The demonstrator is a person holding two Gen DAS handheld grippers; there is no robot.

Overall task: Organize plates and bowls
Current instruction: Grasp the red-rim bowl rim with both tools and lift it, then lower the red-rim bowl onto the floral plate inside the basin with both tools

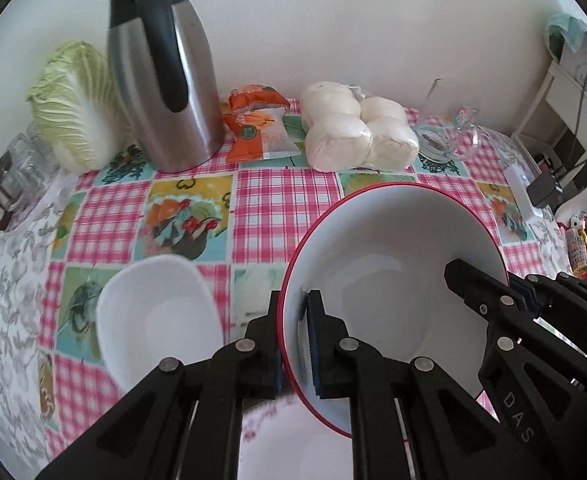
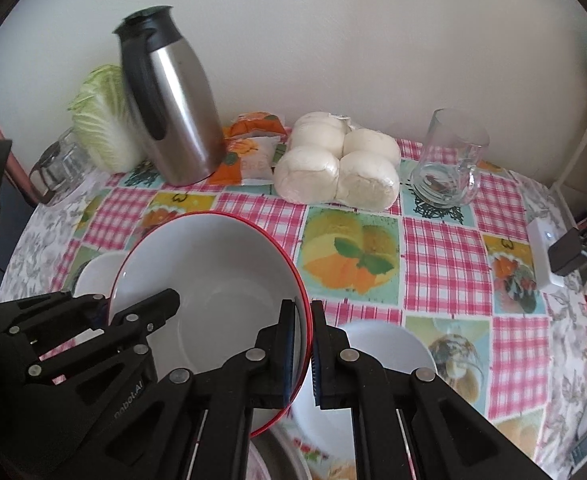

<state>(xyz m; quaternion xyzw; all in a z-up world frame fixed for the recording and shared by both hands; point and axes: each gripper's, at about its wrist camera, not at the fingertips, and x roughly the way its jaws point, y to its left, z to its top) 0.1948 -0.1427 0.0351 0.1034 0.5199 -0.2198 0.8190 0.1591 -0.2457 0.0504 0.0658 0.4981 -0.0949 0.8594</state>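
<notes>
The red-rimmed bowl (image 1: 389, 280) is held tilted above the checked tablecloth (image 1: 281, 200), pinched from opposite sides. The left gripper (image 1: 293, 332) is closed narrowly on its left rim. The right gripper (image 2: 302, 344) is clamped likewise on the right rim, beside a small white bowl (image 2: 389, 344).

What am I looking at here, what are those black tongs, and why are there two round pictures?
There's no robot. A person holds one set of tongs in each hand, each carrying a wide-angle camera, so you get two round pictures. The left tongs and right tongs pinch opposite sides of a red-rimmed bowl's rim, lifted and tilted. On the checked tablecloth are small white dishes, a steel jug, a cabbage, packed buns, orange snack packets and a glass mug.
</notes>
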